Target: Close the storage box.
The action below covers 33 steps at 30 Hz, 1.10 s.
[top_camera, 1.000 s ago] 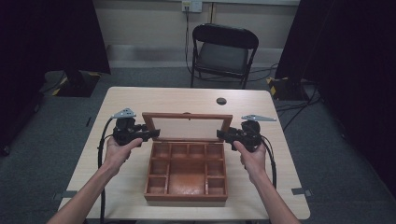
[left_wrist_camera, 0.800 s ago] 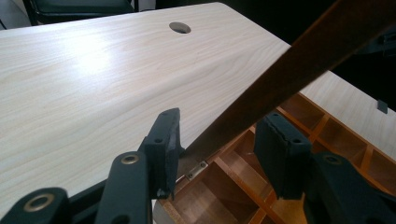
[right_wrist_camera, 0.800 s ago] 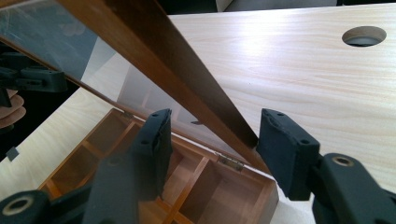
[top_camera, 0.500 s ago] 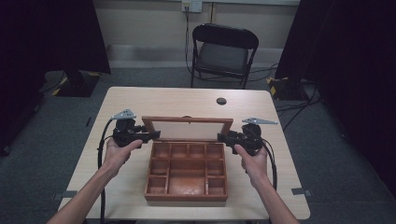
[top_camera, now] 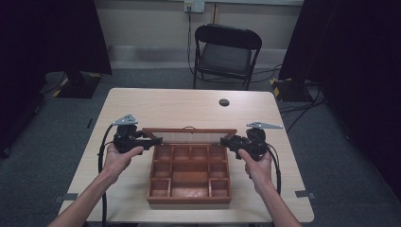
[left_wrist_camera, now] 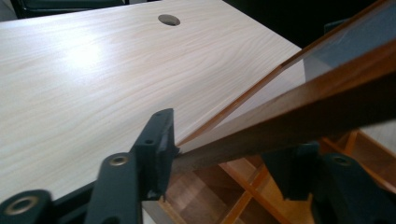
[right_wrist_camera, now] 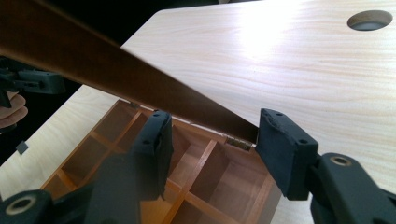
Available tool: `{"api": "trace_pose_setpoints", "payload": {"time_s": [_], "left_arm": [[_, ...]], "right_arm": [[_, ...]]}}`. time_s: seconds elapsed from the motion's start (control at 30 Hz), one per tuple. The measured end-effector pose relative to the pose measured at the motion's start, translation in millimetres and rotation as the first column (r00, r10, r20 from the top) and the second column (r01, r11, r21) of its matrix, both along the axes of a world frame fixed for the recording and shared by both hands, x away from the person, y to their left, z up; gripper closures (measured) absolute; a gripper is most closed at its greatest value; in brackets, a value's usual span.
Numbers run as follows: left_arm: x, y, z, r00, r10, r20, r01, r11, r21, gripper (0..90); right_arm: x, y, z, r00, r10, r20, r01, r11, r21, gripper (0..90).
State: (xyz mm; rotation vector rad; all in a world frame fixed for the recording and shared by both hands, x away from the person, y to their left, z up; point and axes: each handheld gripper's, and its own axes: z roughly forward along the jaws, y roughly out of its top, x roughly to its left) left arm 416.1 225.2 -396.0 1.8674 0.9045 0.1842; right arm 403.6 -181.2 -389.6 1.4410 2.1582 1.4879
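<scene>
While the wooden box [top_camera: 189, 175] sits near the table's near edge, midway between its left and right edges, its glass-paned lid [top_camera: 189, 136] stands raised on its hinges along the box's far side, so the opening looks nearly or fully done. The box's compartments appear bare, about 10 of them, and what remains, by my reading, is letting go of the lid, or lowering it if closing is intended.

The left claw [top_camera: 156, 141] reaches in from the left at the lid's left end. In the left gripper view its jaws have just been opening: the lid's frame [left_wrist_camera: 299, 121] lies between them, touching one pad, while the other stands apart from the wood, so the grip is loosened rather than clamped. The right claw [top_camera: 226, 141] meets the lid's right end. In the right gripper view its 2 jaws stand apart with the frame's end [right_wrist_camera: 140, 84] between them; I judge no firm squeeze, though contact at the right pad cannot be ruled out.

The table [top_camera: 142, 109] is pale wood-grain laminate, bare beyond the box, with 1 round cable hole [top_camera: 224, 102] near its far edge, right of centre. Beyond the far edge stands a black folding chair [top_camera: 227, 54] on grey carpet, dark curtains hang at both sides, and cables run along the floor at the right.
</scene>
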Motion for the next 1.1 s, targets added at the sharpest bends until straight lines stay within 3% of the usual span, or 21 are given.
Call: {"api": "trace_pose_setpoints", "payload": {"time_s": [0.23, 0.37, 0.63, 0.8, 0.9, 1.1], "left_arm": [[-5.8, -2.7, -1.6, 0.9995, 0.031, -0.008, -0.031, 0.9995, 0.006, 36.2], [-11.4, -2.6, -3.9, 0.9996, 0.027, -0.01, -0.027, 0.9996, -0.009, 34.4], [-14.8, -4.2, -5.7, 0.9999, 0.009, -0.011, -0.009, 1.0, 0.002, 29.8], [-11.0, -3.4, -10.7, 0.9996, 0.007, -0.027, -0.008, 0.9996, -0.028, 27.2], [-12.4, -4.2, -10.5, 0.9997, 0.012, -0.022, -0.013, 0.9997, -0.022, 27.0], [-12.0, -4.2, -9.6, 0.9997, 0.012, -0.022, -0.012, 0.9998, -0.017, 27.2]], "right_arm": [[-4.6, -0.1, -1.4, 1.0, 0.003, 0.002, -0.003, 1.0, -0.004, 45.7], [-9.4, 0.0, -0.3, 0.9999, 0.016, 0.004, -0.016, 0.9997, -0.018, 44.8], [-15.0, -2.9, -6.0, 0.9995, 0.032, -0.008, -0.032, 0.9994, -0.013, 42.7], [-15.4, -6.2, -10.4, 0.9998, 0.01, -0.019, -0.011, 0.9994, -0.032, 42.4], [-15.8, -4.8, -12.4, 0.9997, 0.023, -0.006, -0.023, 0.9975, -0.066, 42.6], [-14.8, -9.9, -17.0, 0.9992, 0.011, -0.038, -0.014, 0.9971, -0.075, 43.3]]}}
